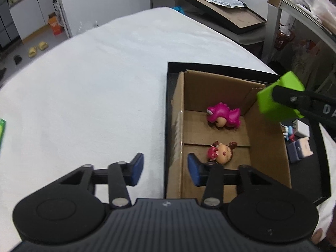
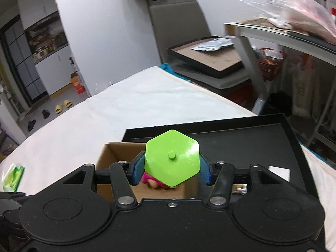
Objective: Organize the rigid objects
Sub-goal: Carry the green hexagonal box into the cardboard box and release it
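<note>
- The right gripper (image 2: 172, 169) was clamped on a green block (image 2: 172, 157), a six-sided piece with a small peg in the centre of its front face, one blue pad pressed against each of two opposite sides.
- From the left wrist view the green block (image 1: 277, 98) hung in the air over the far right corner of the cardboard box (image 1: 268, 138), above its rim and touching nothing but the pads.
- The box sat inside a shallow black tray (image 1: 212, 64) on the white table (image 1: 94, 79), so what mattered for the coming move was that the box floor lay straight below the block, a little nearer the holder than the block itself.
- The block's long axis seemed to run forward along the fingers, peg pointing away from the wrist; the fisheye made its true length hard to judge.
- Two toys already lay on the box floor: a pink dinosaur (image 1: 223, 115) toward the far end and a small doll (image 1: 221, 153) at the near end, with bare cardboard to the right of them.
- The left gripper (image 1: 166, 171) held nothing, its fingers spread wide, straddling the near left wall of the box, one pad over the table and one over the box.
- The right hand was plainly the one placed to make the drop.
</note>
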`<state>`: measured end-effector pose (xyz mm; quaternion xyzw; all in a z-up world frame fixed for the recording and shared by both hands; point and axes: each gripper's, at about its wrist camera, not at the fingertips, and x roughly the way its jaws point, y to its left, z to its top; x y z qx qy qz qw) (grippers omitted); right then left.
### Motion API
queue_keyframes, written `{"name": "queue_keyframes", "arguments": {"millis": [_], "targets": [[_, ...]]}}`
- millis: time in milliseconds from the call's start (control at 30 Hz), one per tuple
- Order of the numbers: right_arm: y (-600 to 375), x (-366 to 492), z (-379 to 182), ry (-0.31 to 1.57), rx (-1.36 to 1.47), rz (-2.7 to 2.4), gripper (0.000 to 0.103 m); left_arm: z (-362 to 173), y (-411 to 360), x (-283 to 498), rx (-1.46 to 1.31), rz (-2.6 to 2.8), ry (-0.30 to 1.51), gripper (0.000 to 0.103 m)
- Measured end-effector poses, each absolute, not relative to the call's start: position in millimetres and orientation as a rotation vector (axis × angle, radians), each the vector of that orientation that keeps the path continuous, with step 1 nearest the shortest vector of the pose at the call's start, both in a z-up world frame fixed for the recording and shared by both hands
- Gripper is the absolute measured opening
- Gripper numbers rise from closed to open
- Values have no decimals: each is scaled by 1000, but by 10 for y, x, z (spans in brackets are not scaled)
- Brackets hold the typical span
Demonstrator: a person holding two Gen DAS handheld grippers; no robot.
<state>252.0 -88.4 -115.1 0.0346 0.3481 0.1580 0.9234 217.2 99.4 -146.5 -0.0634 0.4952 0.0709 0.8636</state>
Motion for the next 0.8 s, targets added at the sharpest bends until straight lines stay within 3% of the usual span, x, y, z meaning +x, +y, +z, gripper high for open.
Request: {"name": "queue_keyframes", "arguments": {"millis": [367, 800], "targets": [[-598, 2592, -1345, 780, 64, 382, 52, -1637, 1110, 2249, -230, 52, 1075, 10], [-335, 2654, -1542, 813, 14, 393, 52, -1680, 1230, 2256, -290, 15, 1083, 10]]}}
